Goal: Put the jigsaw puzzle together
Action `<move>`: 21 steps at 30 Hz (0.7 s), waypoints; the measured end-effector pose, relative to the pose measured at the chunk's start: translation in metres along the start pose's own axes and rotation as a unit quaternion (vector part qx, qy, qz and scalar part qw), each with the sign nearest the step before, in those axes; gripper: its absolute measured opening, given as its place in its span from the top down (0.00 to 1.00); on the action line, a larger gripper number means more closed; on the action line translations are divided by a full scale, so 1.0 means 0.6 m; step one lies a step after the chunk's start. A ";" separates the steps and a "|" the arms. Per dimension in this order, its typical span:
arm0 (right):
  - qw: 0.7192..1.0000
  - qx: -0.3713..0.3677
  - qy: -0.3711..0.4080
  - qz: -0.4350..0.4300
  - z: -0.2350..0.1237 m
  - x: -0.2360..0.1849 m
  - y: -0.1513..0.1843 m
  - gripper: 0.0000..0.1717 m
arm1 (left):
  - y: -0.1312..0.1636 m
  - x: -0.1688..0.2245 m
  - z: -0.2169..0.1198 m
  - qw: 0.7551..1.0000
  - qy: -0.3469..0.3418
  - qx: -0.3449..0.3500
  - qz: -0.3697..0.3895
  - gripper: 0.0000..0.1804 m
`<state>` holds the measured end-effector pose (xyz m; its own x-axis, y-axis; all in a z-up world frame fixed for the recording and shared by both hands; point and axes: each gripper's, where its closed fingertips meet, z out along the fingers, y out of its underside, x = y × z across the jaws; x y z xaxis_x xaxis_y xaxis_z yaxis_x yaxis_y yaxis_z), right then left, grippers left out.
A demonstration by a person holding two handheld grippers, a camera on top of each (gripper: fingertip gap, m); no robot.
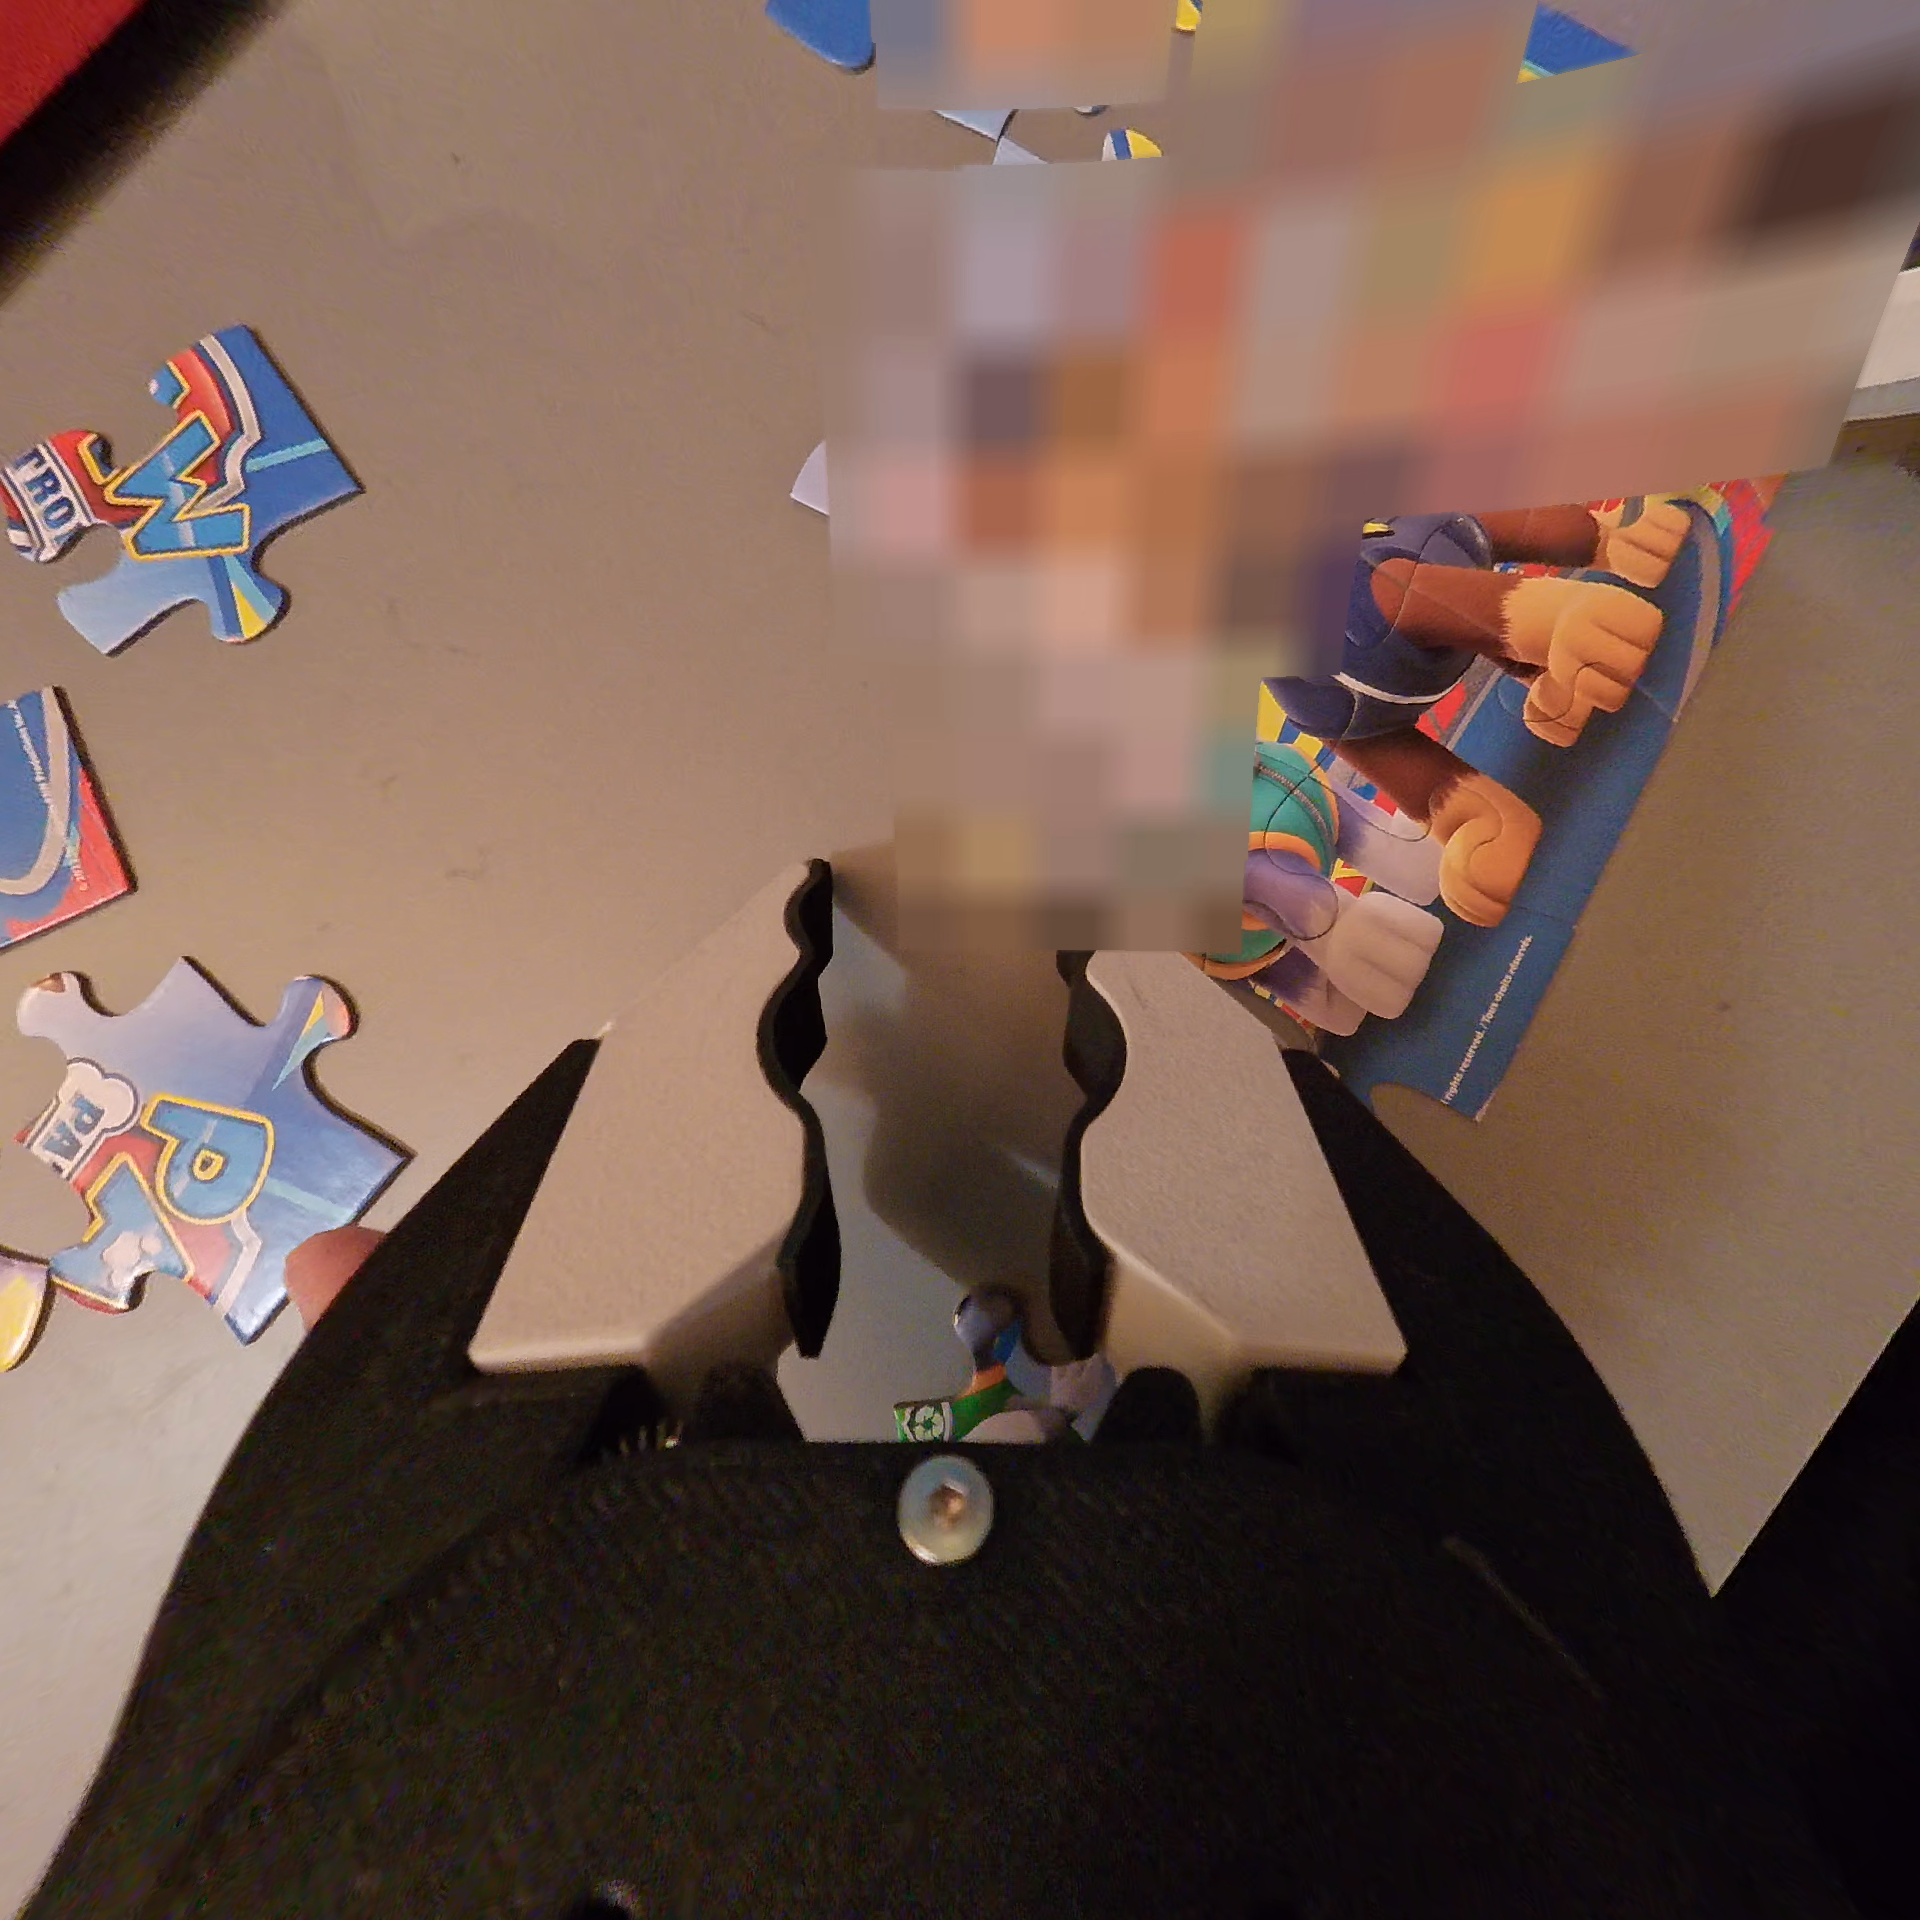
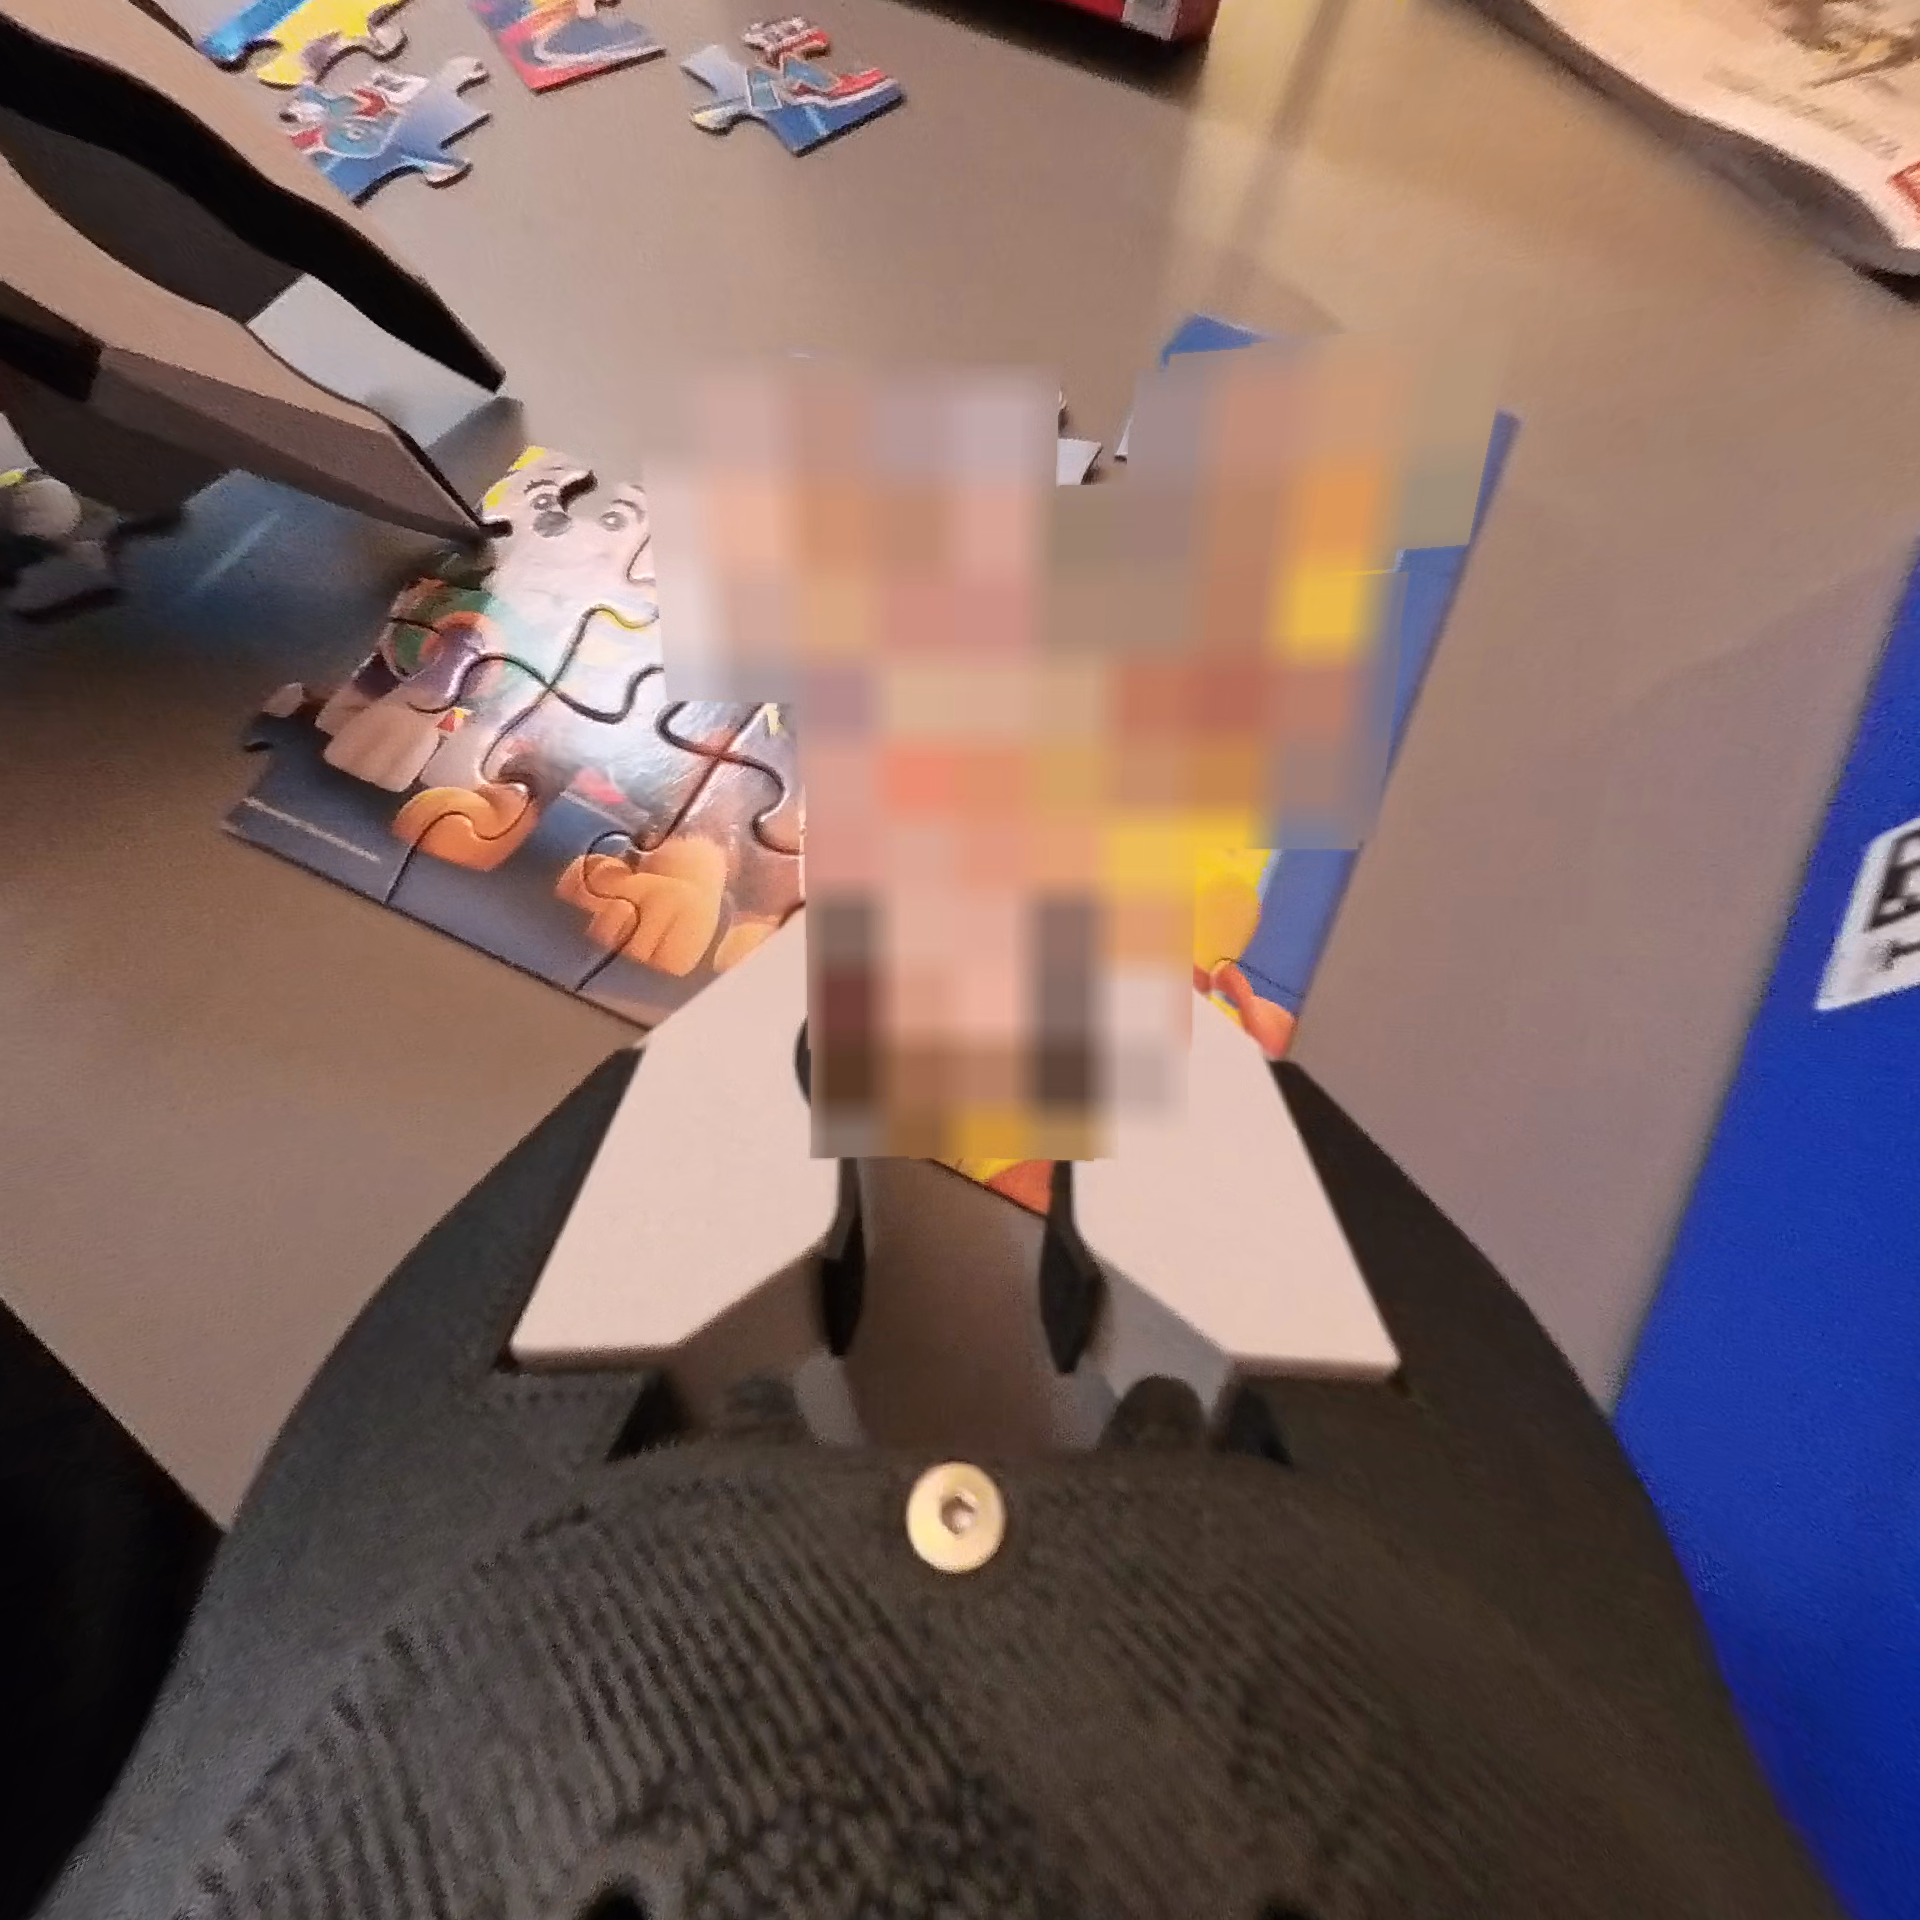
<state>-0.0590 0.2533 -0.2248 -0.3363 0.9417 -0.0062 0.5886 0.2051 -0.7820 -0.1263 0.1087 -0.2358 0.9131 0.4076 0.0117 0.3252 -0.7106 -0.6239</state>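
A partly joined cartoon jigsaw point(image 1: 1507, 790) lies on the grey-brown table point(image 1: 540, 312), with mosaic patches over much of it. My left gripper point(image 1: 945, 914) is open, low over the table at the jigsaw's left edge, with nothing between its pads. In the right wrist view the left gripper point(image 2: 488, 447) comes in from the left, its lower fingertip point(image 2: 473, 520) touching a white-dog piece point(image 2: 566, 504) on the jigsaw point(image 2: 540, 727). My right gripper point(image 2: 951, 1049) hovers over the jigsaw's near edge. Its pads stand apart at the base; its tips are hidden by a mosaic patch.
Loose pieces lie left of the left gripper point(image 1: 197, 488), point(image 1: 52, 810), point(image 1: 197, 1143); another shows under it point(image 1: 987, 1371). More pieces point(image 2: 800, 88) lie at the far side. A blue box point(image 2: 1766, 1039) stands close on the right, a newspaper point(image 2: 1766, 104) far right.
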 end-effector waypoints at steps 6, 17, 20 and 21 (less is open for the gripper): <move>0.999 -0.019 -0.044 -0.019 0.024 -0.026 -0.009 0.92 | -0.001 -0.001 0.000 1.000 -0.003 0.000 0.002 0.77; 0.998 -0.026 -0.034 -0.042 0.030 -0.025 -0.013 0.90 | -0.007 0.003 0.006 1.000 0.006 0.005 0.008 0.77; 0.998 -0.023 -0.031 -0.050 0.029 -0.026 -0.017 0.88 | -0.010 0.005 0.008 1.000 0.010 0.006 0.011 0.77; 0.998 -0.020 -0.032 -0.051 0.029 -0.027 -0.019 0.88 | -0.010 0.006 0.009 1.000 0.010 0.006 0.011 0.77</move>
<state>-0.0730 0.2313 -0.2268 -0.4410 0.8969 0.0320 0.5767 0.3105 -0.7557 -0.1265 0.1175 -0.2358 0.9248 0.3802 0.0143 0.3026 -0.7123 -0.6333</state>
